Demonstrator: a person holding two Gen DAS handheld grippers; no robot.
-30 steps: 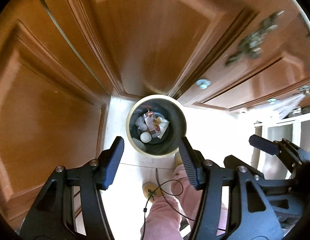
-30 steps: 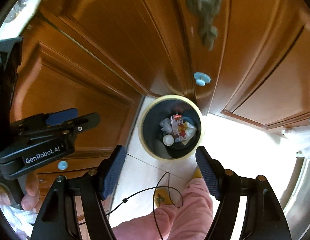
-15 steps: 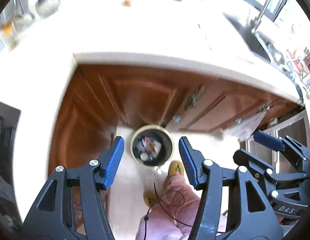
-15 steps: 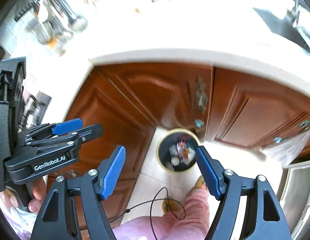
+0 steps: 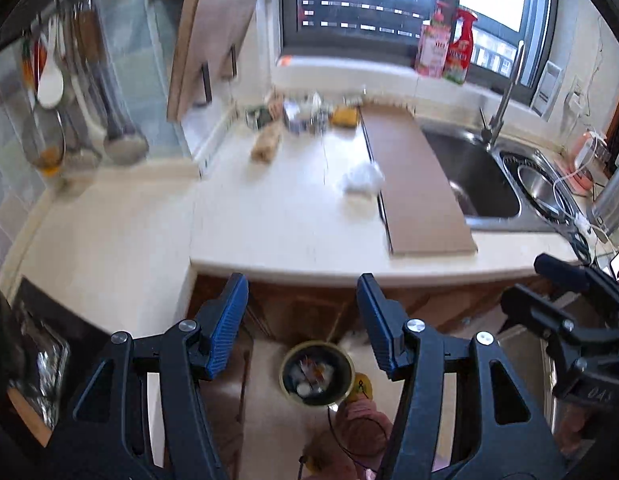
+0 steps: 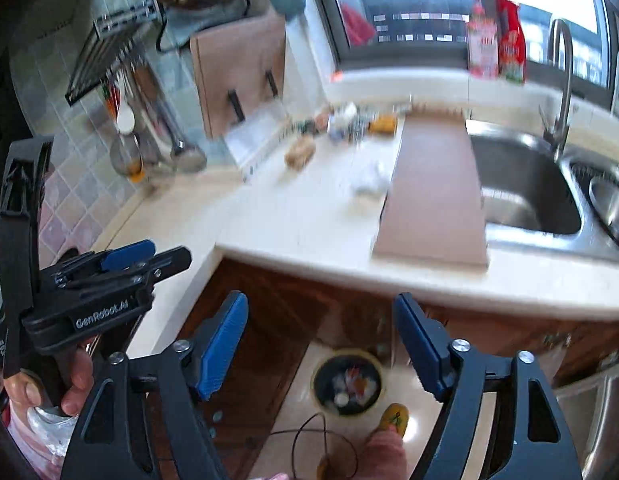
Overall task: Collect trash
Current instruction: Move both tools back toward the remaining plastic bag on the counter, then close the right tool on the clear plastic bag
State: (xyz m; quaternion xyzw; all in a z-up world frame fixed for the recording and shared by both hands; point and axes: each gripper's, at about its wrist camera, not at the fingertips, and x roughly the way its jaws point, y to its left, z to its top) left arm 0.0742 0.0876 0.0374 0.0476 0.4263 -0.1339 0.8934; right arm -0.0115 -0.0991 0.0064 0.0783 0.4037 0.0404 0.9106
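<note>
A round trash bin (image 5: 316,378) with wrappers inside stands on the floor below the counter; it also shows in the right wrist view (image 6: 348,381). A crumpled white paper (image 5: 361,178) lies on the cream countertop (image 5: 269,220) beside a brown board; it also shows in the right wrist view (image 6: 369,180). A tan wrapper (image 5: 265,142) and several small bits of litter (image 5: 305,114) lie near the back wall. My left gripper (image 5: 301,312) is open and empty, above the counter's front edge. My right gripper (image 6: 319,330) is open and empty, also in front of the counter.
A brown cutting board (image 5: 413,184) lies beside the steel sink (image 5: 473,176) with its faucet (image 5: 505,88). Utensils (image 5: 69,92) hang at the left wall. Two bottles (image 5: 445,48) stand on the window sill. Wooden cabinet doors (image 6: 285,320) are below the counter.
Both grippers have risen and tilted up from over the bin on the floor to counter height. The countertop, sink and window have come into view. Both stayed open.
</note>
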